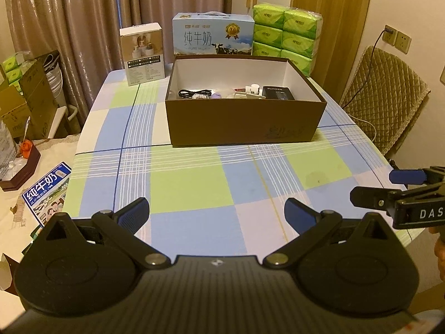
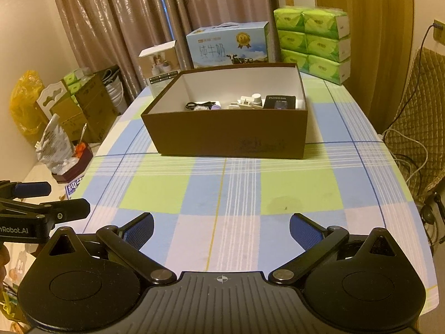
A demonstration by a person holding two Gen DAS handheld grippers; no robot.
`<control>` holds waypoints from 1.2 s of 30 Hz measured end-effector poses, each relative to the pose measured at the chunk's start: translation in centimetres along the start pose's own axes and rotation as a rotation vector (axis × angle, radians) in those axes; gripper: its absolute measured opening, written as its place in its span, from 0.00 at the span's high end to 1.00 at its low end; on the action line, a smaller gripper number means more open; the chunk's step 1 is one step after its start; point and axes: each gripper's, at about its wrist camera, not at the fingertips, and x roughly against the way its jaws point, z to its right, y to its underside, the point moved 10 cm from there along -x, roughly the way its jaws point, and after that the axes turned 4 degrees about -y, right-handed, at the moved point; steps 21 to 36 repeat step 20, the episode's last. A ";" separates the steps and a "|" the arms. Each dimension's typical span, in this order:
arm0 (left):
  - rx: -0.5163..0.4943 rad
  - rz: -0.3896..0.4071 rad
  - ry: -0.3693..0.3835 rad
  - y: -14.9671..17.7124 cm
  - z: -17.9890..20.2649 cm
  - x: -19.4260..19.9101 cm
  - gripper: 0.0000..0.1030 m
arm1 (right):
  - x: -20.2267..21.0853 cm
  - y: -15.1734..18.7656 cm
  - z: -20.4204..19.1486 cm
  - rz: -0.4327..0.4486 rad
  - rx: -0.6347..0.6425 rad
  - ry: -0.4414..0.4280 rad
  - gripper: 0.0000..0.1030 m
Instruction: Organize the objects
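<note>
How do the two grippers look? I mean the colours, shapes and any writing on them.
Both are black. The left gripper and right gripper each have two angled fingers with blue textured pads, round housings with triangular cut-outs, silver pivot pins and a ribbed base with a small round mark. White lettering runs along their sides.

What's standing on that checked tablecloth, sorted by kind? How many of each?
Open brown box holding small items: 1
Blue milk carton case: 1
White product box: 1
Green tissue bundle, 6 packs showing on the front in the left view: 1
Total: 4 things on the table. Both tools, left and right, are open and hold nothing.
</note>
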 end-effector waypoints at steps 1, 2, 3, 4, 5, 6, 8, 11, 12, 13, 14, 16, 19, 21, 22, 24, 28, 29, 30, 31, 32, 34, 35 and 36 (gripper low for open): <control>0.000 0.000 0.001 0.0 0.0 0.0 0.01 | 0.0 0.0 0.0 0.000 0.000 0.000 0.02; 0.000 0.001 0.001 -0.1 0.0 0.0 0.01 | 0.0 0.0 0.0 0.000 0.000 0.001 0.02; 0.000 0.002 0.000 0.0 0.0 0.0 0.01 | 0.0 0.0 0.0 0.000 0.001 0.001 0.02; 0.001 0.003 0.001 -0.1 0.0 0.0 0.01 | 0.0 0.0 -0.1 0.000 0.001 0.000 0.02; 0.001 0.003 0.002 -0.1 -0.1 -0.1 0.01 | 0.0 0.0 -0.1 -0.001 0.001 0.000 0.02; 0.001 0.005 0.002 -0.2 -0.1 -0.1 0.01 | -0.1 0.0 -0.2 -0.002 0.002 0.001 0.02; 0.002 0.005 0.002 -0.2 -0.2 -0.1 0.01 | -0.2 0.0 -0.2 -0.003 0.003 0.000 0.02; 0.003 0.004 0.001 -0.3 -0.1 -0.2 0.01 | -0.3 0.0 -0.2 -0.006 0.004 -0.001 0.02; 0.003 0.004 0.000 -0.3 -0.2 -0.2 0.01 | -0.3 0.0 -0.2 -0.007 0.004 -0.001 0.02; 0.003 0.003 0.000 -0.3 -0.2 -0.3 0.01 | -0.4 -0.1 -0.2 -0.007 0.004 -0.001 0.02; 0.003 0.003 0.000 -0.3 -0.1 -0.3 0.01 | -0.4 -0.1 -0.2 -0.007 0.005 -0.001 0.02; 0.002 0.005 0.000 -0.4 -0.1 -0.3 0.01 | -0.5 -0.2 -0.2 -0.007 0.005 -0.001 0.02; 0.001 0.005 -0.003 -0.6 -0.2 -0.6 0.01 | -0.6 -0.3 -0.1 -0.009 0.005 0.000 0.02; 0.002 0.005 -0.002 -0.6 -0.1 -0.6 0.01 | -0.6 -0.3 -0.1 -0.009 0.005 0.000 0.02; 0.002 0.005 -0.002 -0.6 -0.1 -0.6 0.01 | -0.6 -0.3 -0.1 -0.009 0.005 0.000 0.02; 0.002 0.005 -0.002 -0.6 -0.1 -0.6 0.01 | -0.6 -0.3 -0.1 -0.009 0.005 0.000 0.02; 0.002 0.005 -0.002 -0.6 -0.1 -0.6 0.01 | -0.6 -0.3 -0.1 -0.009 0.005 0.000 0.02; 0.002 0.005 -0.002 -0.6 -0.1 -0.6 0.01 | -0.6 -0.3 -0.1 -0.009 0.005 0.000 0.02; 0.002 0.005 -0.002 -0.6 -0.1 -0.6 0.01 | -0.6 -0.3 -0.1 -0.009 0.005 0.000 0.02; 0.002 0.005 -0.002 -0.6 -0.1 -0.6 0.01 | -0.6 -0.3 -0.1 -0.009 0.005 0.000 0.02; 0.002 0.005 -0.002 -0.6 -0.1 -0.6 0.01 | -0.6 -0.3 -0.1 -0.009 0.005 0.000 0.02; 0.002 0.005 -0.002 -0.6 -0.1 -0.6 0.01 | -0.6 -0.3 -0.1 -0.009 0.005 0.000 0.02; 0.002 0.005 -0.002 -0.6 -0.1 -0.6 0.01 | -0.6 -0.3 -0.1 -0.009 0.005 0.000 0.02; 0.002 0.005 -0.002 -0.6 -0.1 -0.6 0.01 | -0.6 -0.3 -0.1 -0.009 0.005 0.000 0.02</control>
